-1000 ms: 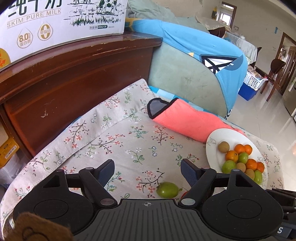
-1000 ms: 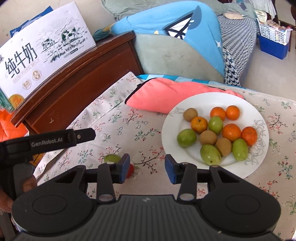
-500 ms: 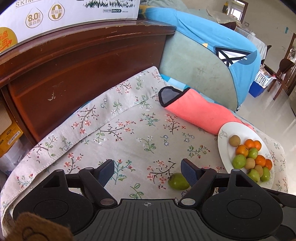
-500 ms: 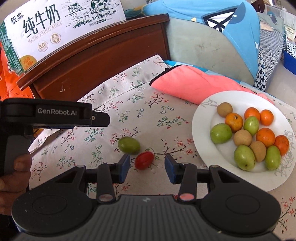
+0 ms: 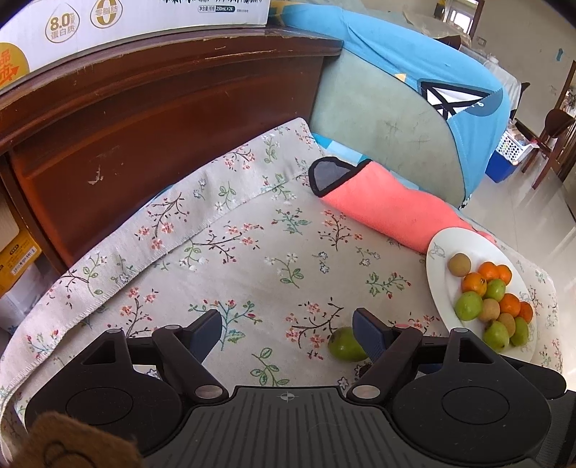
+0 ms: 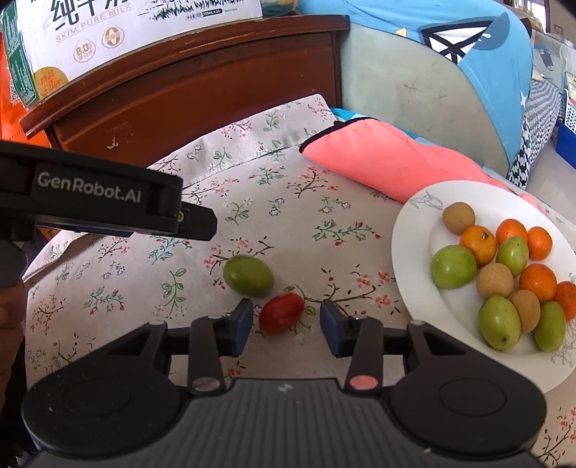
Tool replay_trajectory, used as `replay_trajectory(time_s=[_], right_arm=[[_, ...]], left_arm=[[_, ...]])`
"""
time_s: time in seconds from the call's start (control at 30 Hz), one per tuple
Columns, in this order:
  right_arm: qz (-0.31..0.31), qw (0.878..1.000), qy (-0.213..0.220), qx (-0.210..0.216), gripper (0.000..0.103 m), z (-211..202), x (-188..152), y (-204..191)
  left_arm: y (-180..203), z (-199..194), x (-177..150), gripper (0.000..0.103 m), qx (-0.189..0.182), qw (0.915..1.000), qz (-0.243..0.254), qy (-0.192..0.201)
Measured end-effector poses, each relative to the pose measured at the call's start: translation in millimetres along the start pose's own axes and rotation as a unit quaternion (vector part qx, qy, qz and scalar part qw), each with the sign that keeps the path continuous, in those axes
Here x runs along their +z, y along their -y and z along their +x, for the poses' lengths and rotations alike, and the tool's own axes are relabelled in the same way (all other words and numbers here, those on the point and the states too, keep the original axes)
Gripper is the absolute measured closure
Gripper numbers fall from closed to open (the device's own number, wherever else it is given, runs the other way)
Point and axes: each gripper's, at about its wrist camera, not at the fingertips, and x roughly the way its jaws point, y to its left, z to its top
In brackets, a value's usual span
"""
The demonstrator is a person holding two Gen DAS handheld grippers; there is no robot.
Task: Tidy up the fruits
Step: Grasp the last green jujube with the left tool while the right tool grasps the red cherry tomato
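A white plate [image 6: 406, 252] on the right of the flowered cloth holds several green, orange and brown fruits. Two loose fruits lie on the cloth left of it: a green one [image 6: 248, 275] and a small red one [image 6: 282, 311]. My right gripper [image 6: 287, 318] is open, and the red fruit lies between its fingers with a gap at the right pad. My left gripper [image 5: 286, 329] is open wide over bare cloth. The green fruit [image 5: 345, 345] sits partly behind its right finger, and the plate [image 5: 435, 273] is to its right.
A pink rolled towel [image 6: 378, 162] lies behind the plate. A dark wooden cabinet [image 5: 162, 118] with a milk carton box [image 6: 126, 32] on top borders the cloth at the back left. A blue-covered cushion [image 5: 414, 90] rises at the back. The left gripper's housing [image 6: 90, 187] hangs at the left.
My right gripper has rolled and moved left and down, so the red fruit now lies between its fingers. In the left view the green fruit has shifted behind the right finger.
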Motion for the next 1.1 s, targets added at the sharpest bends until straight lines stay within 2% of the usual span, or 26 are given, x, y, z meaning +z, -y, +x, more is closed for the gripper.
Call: replay_trajectory(time_s=[0.13,0.2,0.3,0.63,0.83,0.97,1.1], right_arm=[[-0.006,1.0,0.003,-0.008,0.07,0,0,-1],[-0.007,1.0,0.003,-0.01,0.078,0,0,-1],[-0.005,1.0,0.002,-0.009,0.082,-2,-1,0],[0.025,0.999,0.012,-0.041,0.083,-24,1,19],[0.05,0.997,0.032,-0.057,0.083,-45,2,35],[0.064,0.995,0.044,-0.056,0.083,-55,4,40],[0.079,0.994,0.051,-0.055,0.083,-62,6,46]], left_arm=[[0,2,0,0.022,0.003,1.0,-0.001,-0.002],[1,3,-1,0.022,0.003,1.0,-0.001,-0.003],[2,4,-1,0.022,0.003,1.0,0.001,-0.004],[17,12,-14,0.022,-0.005,0.9992,0.037,-0.011],[26,17,-20,0.023,-0.014,0.9983,0.056,-0.01],[33,23,-23,0.026,-0.013,0.9979,0.063,-0.003],[39,30,-27,0.037,-0.015,0.9973,0.072,-0.004]])
